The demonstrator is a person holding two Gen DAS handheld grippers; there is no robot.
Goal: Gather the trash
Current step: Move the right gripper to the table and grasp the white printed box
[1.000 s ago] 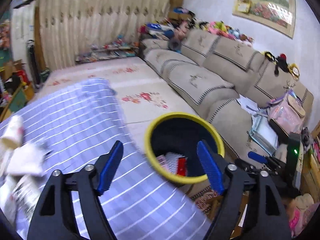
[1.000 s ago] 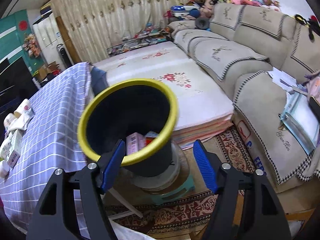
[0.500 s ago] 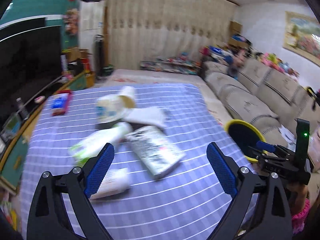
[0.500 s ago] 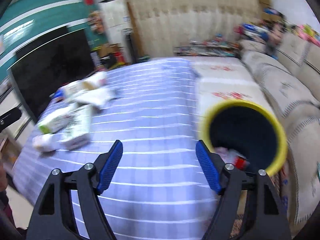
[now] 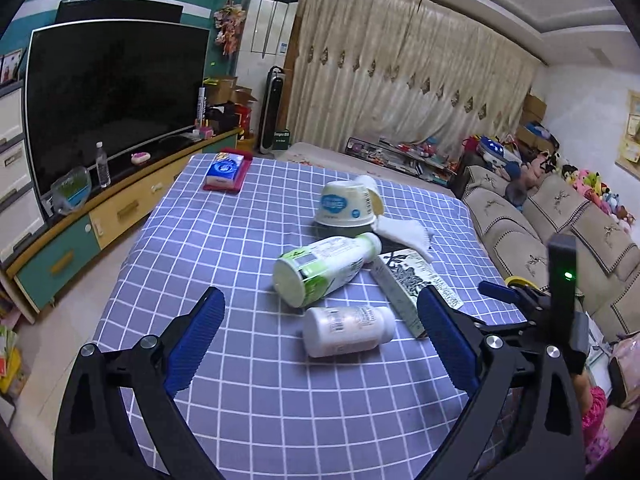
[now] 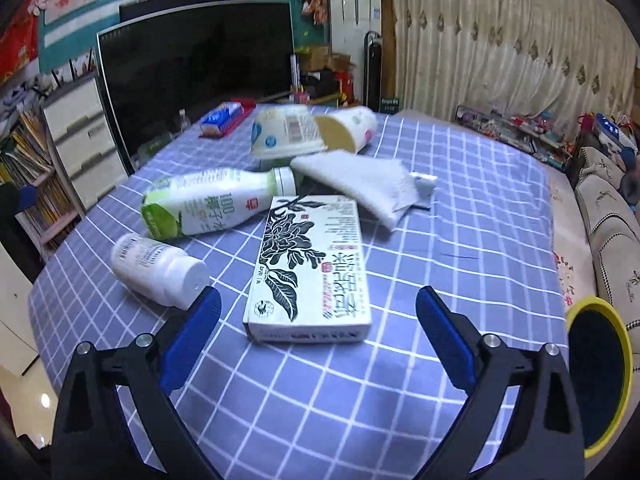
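Both tools swung from bin to table, right tool (image 6: 318, 338) wide, carton (image 6: 310, 266) just ahead

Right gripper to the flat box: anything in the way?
Nothing visible. The box lies flat just ahead of the open right gripper, with only bare tablecloth between. The small white bottle lies off to its left.

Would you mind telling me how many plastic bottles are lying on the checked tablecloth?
2. The green-labelled drink bottle lies beside the flower-printed carton; the small white bottle lies nearer the left gripper. None seems hidden.
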